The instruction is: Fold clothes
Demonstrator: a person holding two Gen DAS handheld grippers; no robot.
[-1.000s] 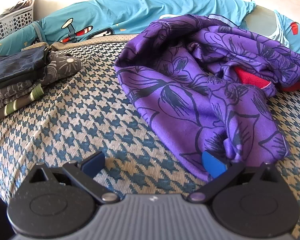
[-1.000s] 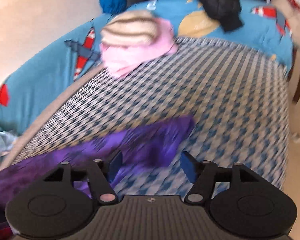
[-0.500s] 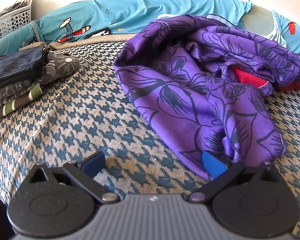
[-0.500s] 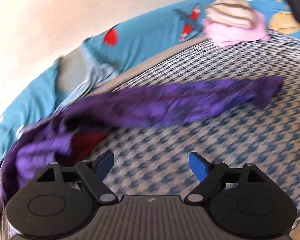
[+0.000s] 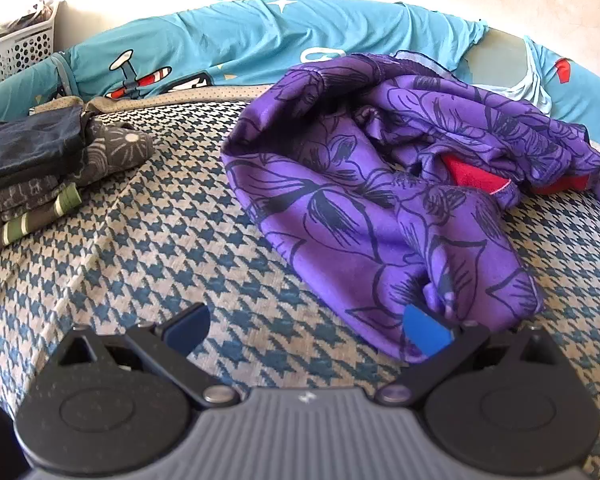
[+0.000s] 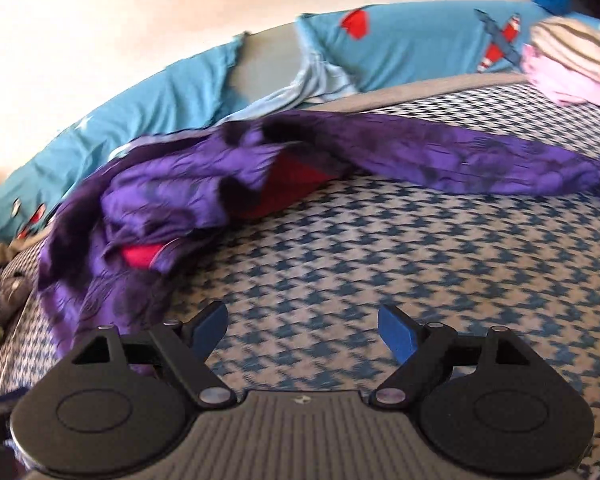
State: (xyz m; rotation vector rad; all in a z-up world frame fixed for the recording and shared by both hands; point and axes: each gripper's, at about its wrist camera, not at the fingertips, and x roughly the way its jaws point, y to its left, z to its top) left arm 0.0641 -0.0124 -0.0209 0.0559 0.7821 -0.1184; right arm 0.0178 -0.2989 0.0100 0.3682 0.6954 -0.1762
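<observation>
Now the purple floral garment [image 5: 372, 184] lies rumpled on the houndstooth bed cover [image 5: 172, 248], bunched in a heap with a red lining [image 5: 472, 176] showing through the folds. From my right wrist view one long purple sleeve [image 6: 480, 160] is stretched out flat across the cover, well apart from the heap; a second ago that sleeve sat right between my right fingers, and my view has since swung left toward the bulk of the cloth. My right gripper [image 6: 304, 330] stands wide and empty over bare cover, so I judge the sleeve has been laid out and let go. My left gripper [image 5: 308, 326] is also spread wide, holding nothing, its right finger just touching the near edge of the heap, as it did a second ago. The body is not flat, so it looks to me like spreading work remains before any fold. Farther out, a stack of folded dark clothes [image 5: 32, 176] sits at the left, a pink and striped bundle [image 6: 572, 68] at the far right, and a blue aeroplane-print sheet [image 5: 220, 40] runs along the back.
</observation>
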